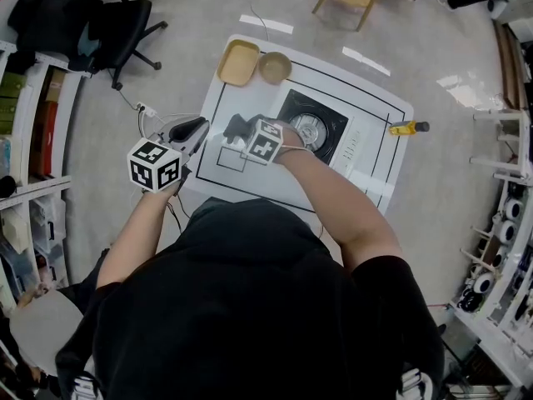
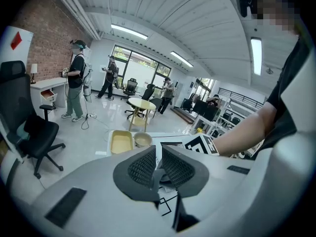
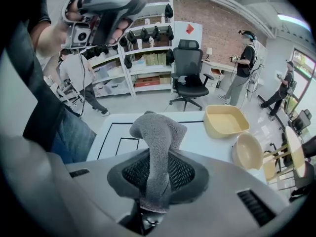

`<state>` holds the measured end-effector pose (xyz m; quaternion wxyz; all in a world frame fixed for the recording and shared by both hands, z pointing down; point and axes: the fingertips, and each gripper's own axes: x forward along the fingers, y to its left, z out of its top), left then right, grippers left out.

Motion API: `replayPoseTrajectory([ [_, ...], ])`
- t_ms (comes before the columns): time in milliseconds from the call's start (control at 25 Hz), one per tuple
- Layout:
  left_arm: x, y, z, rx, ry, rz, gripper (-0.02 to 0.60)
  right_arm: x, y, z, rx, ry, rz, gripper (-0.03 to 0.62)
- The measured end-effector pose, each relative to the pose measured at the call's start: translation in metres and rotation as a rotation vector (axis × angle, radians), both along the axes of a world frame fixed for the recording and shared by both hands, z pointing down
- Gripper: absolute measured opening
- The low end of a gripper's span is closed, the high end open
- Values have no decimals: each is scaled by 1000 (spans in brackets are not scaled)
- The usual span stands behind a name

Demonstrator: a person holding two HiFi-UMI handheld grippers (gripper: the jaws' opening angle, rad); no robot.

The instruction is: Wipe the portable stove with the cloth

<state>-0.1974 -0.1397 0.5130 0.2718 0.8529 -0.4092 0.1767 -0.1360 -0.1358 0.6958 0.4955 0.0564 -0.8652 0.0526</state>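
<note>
The black portable stove [image 1: 312, 127] with its round burner sits right of centre on the white table [image 1: 379, 182]. My right gripper [image 1: 241, 132] hovers just left of the stove, shut on a grey fuzzy cloth [image 1: 233, 126]. In the right gripper view, the cloth [image 3: 157, 137] stands up between the jaws of that gripper [image 3: 158, 157] and bulges over their tips. My left gripper [image 1: 193, 129] is over the table's left edge, apart from the stove. In its own view the left gripper [image 2: 158, 159] has its jaws together with nothing held, and they hide the stove.
A yellow tray [image 1: 239, 62] and a tan bowl [image 1: 275, 67] stand at the table's far left corner. A yellow tool [image 1: 408, 127] lies at the right edge. A black office chair [image 1: 117, 23] and shelves flank the table. People stand far off in the room.
</note>
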Motion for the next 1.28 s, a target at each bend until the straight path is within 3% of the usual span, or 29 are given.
replayPoseTrajectory([
  [560, -7, -7, 18, -49, 4, -4, 58, 53, -143, 0, 6, 30, 297, 104],
  [680, -5, -11, 17, -47, 8, -4, 58, 66, -163, -2, -67, -39, 434, 104],
  [800, -7, -16, 16, -46, 10, -11, 58, 81, -199, -20, -48, -138, 563, 104],
  [1120, 4, -15, 21, -62, 8, 11, 58, 123, -200, -6, -53, -54, 491, 103],
  [1280, 10, -15, 23, -68, 8, 23, 58, 160, -206, -5, 1, -8, 505, 103],
])
